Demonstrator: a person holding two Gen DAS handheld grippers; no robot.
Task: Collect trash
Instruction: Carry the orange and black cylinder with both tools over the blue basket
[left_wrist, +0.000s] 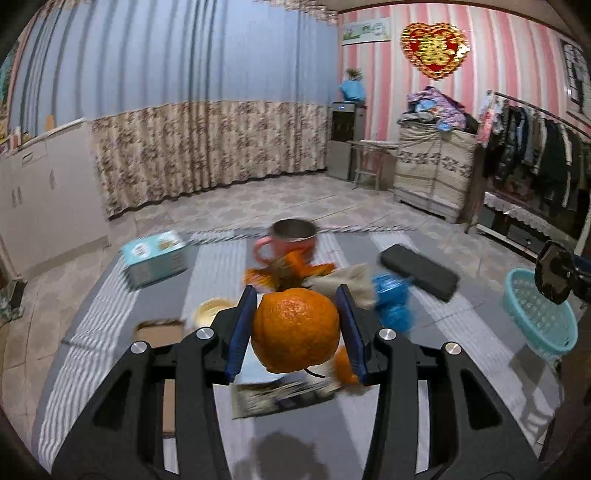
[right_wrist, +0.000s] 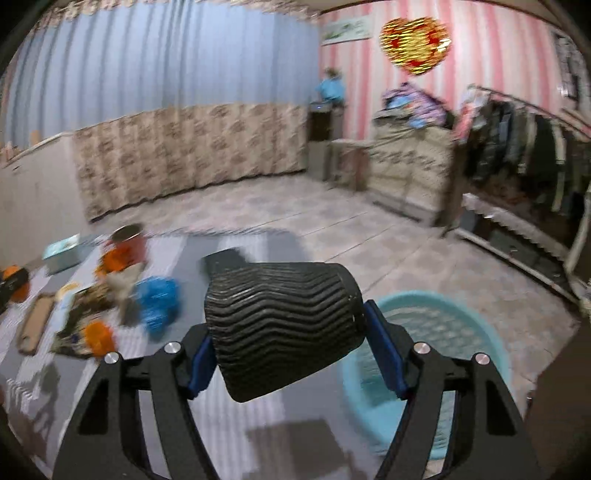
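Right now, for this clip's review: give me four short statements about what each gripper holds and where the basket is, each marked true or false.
1. The left gripper holds an orange peel. True.
2. The right gripper is empty. False: it grips a black ribbed cup.
3. The teal basket sits right of the striped mat. True.
4. The pink mug lies inside the basket. False: it stands on the mat.

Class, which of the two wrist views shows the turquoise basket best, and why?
The right wrist view: the turquoise basket lies close, its open mouth visible, partly behind the right gripper. The left wrist view shows it small at the right edge.
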